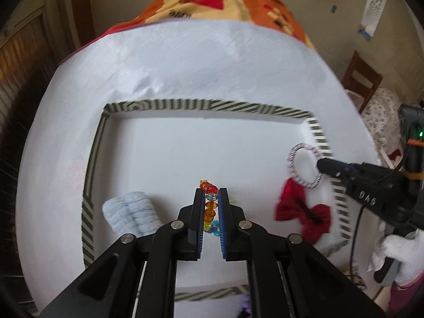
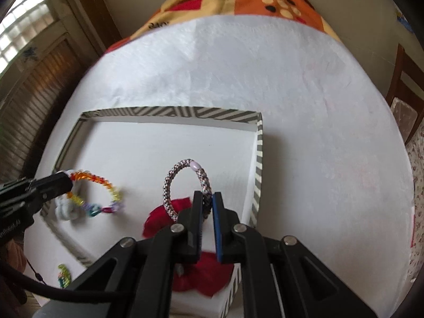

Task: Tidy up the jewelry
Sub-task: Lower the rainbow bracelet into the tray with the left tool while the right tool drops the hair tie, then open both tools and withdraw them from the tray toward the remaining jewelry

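Note:
A shallow white tray with a black-and-white striped rim (image 1: 254,107) (image 2: 169,112) lies on the white-covered table. My left gripper (image 1: 211,192) is shut on a rainbow bead bracelet (image 1: 210,206) (image 2: 92,179) and holds it over the tray's middle. My right gripper (image 2: 206,195) is shut on a speckled braided hair tie (image 2: 169,182) (image 1: 292,165), which hangs as a ring over the tray's right side. Beneath it lies a red fabric bow (image 1: 302,212) (image 2: 156,218). A pale blue fluffy scrunchie (image 1: 132,212) (image 2: 66,210) rests at the tray's left.
An orange and red patterned blanket (image 1: 225,0) lies beyond the white cloth. A small green-yellow trinket (image 2: 64,278) sits on the cloth outside the tray's near left corner. A wooden chair (image 1: 363,79) stands to the right. A white-gloved hand (image 1: 402,254) holds the right gripper.

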Motion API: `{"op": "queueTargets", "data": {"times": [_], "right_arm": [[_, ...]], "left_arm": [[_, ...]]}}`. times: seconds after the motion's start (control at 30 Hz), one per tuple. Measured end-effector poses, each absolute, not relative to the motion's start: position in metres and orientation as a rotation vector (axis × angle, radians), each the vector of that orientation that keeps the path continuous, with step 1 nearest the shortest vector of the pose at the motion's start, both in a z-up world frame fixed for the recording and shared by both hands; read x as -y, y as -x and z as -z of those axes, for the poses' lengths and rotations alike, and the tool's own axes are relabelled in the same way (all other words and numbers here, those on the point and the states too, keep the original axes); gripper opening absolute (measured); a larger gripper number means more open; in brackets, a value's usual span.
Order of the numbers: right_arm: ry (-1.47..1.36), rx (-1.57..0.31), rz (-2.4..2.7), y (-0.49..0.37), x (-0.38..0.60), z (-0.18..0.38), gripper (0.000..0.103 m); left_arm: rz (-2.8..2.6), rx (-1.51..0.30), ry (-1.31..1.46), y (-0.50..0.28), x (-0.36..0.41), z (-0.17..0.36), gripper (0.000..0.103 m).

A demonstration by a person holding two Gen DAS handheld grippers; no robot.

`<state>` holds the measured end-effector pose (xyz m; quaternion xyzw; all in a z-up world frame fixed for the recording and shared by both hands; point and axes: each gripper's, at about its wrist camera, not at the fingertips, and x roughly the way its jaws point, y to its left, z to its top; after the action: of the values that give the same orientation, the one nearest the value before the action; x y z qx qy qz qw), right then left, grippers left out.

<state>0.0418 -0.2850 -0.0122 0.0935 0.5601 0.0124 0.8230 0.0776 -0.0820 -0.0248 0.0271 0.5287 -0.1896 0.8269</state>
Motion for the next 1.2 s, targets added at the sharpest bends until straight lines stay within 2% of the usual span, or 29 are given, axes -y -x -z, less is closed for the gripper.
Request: {"op": "queueTargets", "data": {"times": [0.27, 0.67, 0.73, 0.87, 0.97, 1.0, 1.03, 1.1, 1.2], "right_arm": [[-0.189, -1.238, -0.026, -0.058, 0.285, 0.039, 0.007], [-0.162, -1.239, -0.02, -0.061, 0.283, 0.044, 0.008], [-0.192, -1.226, -0.031, -0.06, 0.286, 0.043, 0.014], [-0.24, -1.183, -0.052, -0.056, 0.29, 0.033, 0.042], [-0.254, -1.16, -0.066, -0.052, 0.291, 0.023, 0.043], [-0.258, -1.151, -0.069, -0.049, 0.291, 0.019, 0.043], [-0.262, -1.145, -0.07, -0.047, 0.291, 0.016, 0.043], [-0.271, -1.129, -0.077, -0.039, 0.292, 0.006, 0.043], [-0.259, -1.109, -0.078, -0.026, 0.289, -0.008, 0.043]], "left_arm": [[0.362, -1.153, -0.057, -0.085, 0.072, 0.041, 0.0], [0.327, -1.157, -0.091, -0.085, 0.07, 0.049, 0.0], [0.321, -1.157, -0.089, -0.084, 0.069, 0.049, 0.0], [0.313, -1.152, -0.087, -0.083, 0.066, 0.049, 0.0], [0.32, -1.162, -0.062, -0.083, 0.063, 0.049, 0.0], [0.326, -1.164, -0.052, -0.083, 0.061, 0.048, 0.006], [0.333, -1.162, -0.044, -0.082, 0.061, 0.047, 0.019], [0.351, -1.149, -0.021, -0.078, 0.058, 0.043, 0.031], [0.351, -1.134, -0.03, -0.07, 0.057, 0.036, 0.035]]}}
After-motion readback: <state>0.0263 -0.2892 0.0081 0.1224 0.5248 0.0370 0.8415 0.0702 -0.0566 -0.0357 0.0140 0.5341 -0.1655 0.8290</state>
